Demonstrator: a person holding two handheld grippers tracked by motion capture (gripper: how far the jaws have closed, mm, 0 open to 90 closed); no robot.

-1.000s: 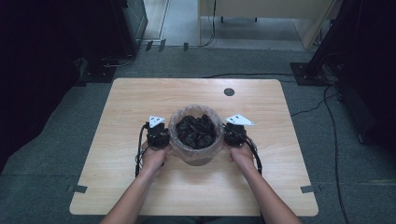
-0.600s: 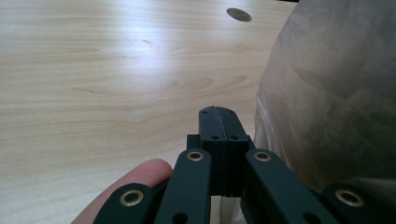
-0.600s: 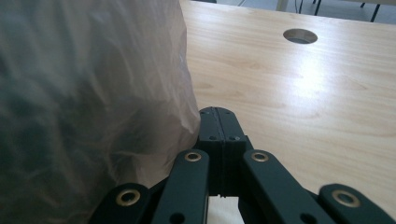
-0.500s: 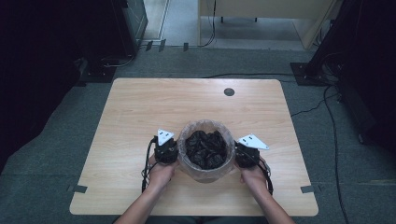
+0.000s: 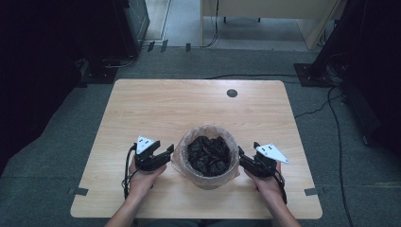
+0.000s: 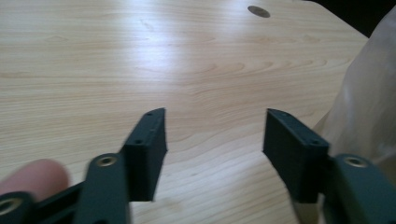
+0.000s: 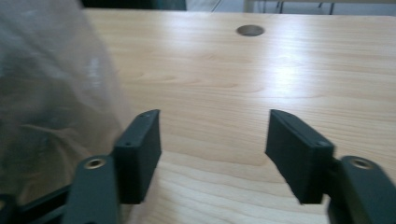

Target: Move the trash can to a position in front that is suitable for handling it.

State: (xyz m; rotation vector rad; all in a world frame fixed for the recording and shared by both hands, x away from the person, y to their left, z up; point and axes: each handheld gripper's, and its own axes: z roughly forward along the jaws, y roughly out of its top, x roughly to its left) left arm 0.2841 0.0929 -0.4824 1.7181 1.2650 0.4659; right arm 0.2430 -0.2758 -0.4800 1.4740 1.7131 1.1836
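A round bin lined with a clear plastic bag and holding crumpled black material stands on the wooden table, near its front edge. My left gripper lies just left of the bin, pointing at its side. Its jaws have just been opening, and the left gripper view has bare wood between them and the bag's plastic at the right. My right gripper lies just right of the bin. Its jaws have also just been opening, with nothing between them and the plastic beside the left jaw.
A dark round cable hole sits in the table's far side. Grey carpet surrounds the table, with cables and dark furniture at the back and right. Tape marks sit on the floor by the front corners.
The bin has come toward the front edge of the table with both grippers at its sides. Both grippers have since opened and drawn slightly away from it.
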